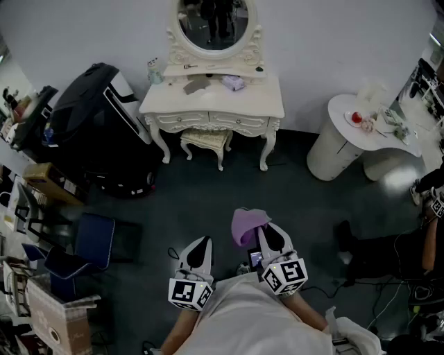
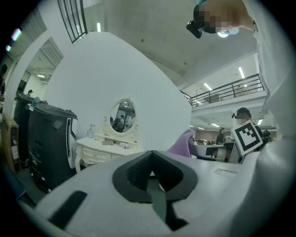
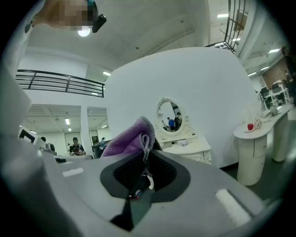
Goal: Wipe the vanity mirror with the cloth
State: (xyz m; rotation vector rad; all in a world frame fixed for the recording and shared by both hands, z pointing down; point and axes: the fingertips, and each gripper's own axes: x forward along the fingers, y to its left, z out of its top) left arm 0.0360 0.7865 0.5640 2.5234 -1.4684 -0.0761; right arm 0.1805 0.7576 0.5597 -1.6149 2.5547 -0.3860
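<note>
The oval vanity mirror [image 1: 213, 21] stands on a white dressing table [image 1: 208, 104] against the far wall, well ahead of me across dark floor. It appears small in the left gripper view [image 2: 122, 116] and in the right gripper view [image 3: 169, 115]. A purple cloth [image 1: 248, 223] sticks up from my right gripper [image 1: 267, 232], which is shut on it; the cloth [image 3: 129, 139] bunches above that gripper's tip [image 3: 147, 152]. My left gripper [image 1: 203, 241] is shut with nothing in it [image 2: 151, 159]. The cloth [image 2: 182, 144] shows to its right.
A stool [image 1: 206, 141] sits under the dressing table, which carries a bottle [image 1: 154, 71] and small items [image 1: 234, 82]. A big black case [image 1: 97, 125] stands at left, a round white side table [image 1: 361, 132] at right. Boxes [image 1: 48, 305], a blue chair [image 1: 94, 239] and floor cables [image 1: 388, 291] lie nearer.
</note>
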